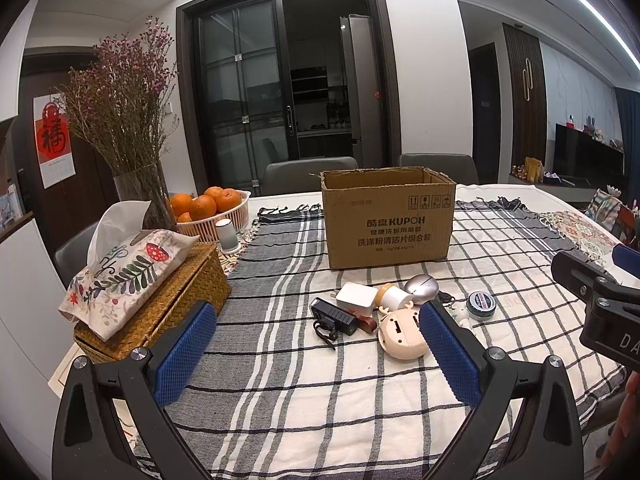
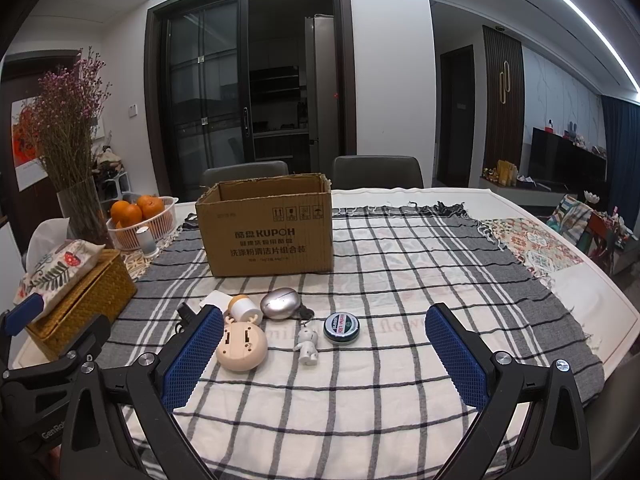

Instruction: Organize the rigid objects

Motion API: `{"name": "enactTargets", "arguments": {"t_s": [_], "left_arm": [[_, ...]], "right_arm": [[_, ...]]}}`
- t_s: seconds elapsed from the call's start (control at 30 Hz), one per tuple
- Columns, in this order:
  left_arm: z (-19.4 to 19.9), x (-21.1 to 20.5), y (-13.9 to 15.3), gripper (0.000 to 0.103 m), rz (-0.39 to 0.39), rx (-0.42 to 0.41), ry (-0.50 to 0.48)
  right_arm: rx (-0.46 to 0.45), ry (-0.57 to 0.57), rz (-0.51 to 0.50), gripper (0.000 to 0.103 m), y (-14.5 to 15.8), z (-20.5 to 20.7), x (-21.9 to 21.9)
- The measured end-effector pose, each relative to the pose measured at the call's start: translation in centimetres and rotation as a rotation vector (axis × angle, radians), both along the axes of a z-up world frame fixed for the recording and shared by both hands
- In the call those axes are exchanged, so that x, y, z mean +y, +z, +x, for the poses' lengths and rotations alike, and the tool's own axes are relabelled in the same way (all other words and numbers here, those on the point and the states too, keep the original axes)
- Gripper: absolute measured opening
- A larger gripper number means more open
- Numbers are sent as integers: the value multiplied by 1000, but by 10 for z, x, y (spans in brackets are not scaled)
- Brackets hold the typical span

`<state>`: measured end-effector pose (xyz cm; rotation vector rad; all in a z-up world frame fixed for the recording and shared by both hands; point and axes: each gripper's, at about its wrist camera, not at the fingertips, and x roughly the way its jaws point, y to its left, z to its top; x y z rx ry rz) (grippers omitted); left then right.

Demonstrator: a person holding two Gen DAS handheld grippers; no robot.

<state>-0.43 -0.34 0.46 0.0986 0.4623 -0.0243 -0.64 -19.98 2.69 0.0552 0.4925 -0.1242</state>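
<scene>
Both grippers, left gripper [image 1: 316,344] and right gripper [image 2: 324,344], hold jaws spread, empty. The cluster of small objects [image 2: 256,320] lies on the desk [image 2: 580,300] ahead, before the cardboard box [image 2: 268,232]; the green tin [image 2: 341,328] sits centred ahead of the right jaws, nearer that hand.

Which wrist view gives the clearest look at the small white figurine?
The right wrist view: the white figurine lies fully exposed between the open fingers. In the left wrist view it is mostly hidden behind the left gripper's right finger.
</scene>
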Motion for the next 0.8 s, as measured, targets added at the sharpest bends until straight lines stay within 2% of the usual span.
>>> {"name": "enactTargets", "arguments": {"t_s": [0.8], "left_arm": [[1,-5,-4,103,-1,14,-14]], "right_arm": [[9,3,5,102,-2,0,1]]}}
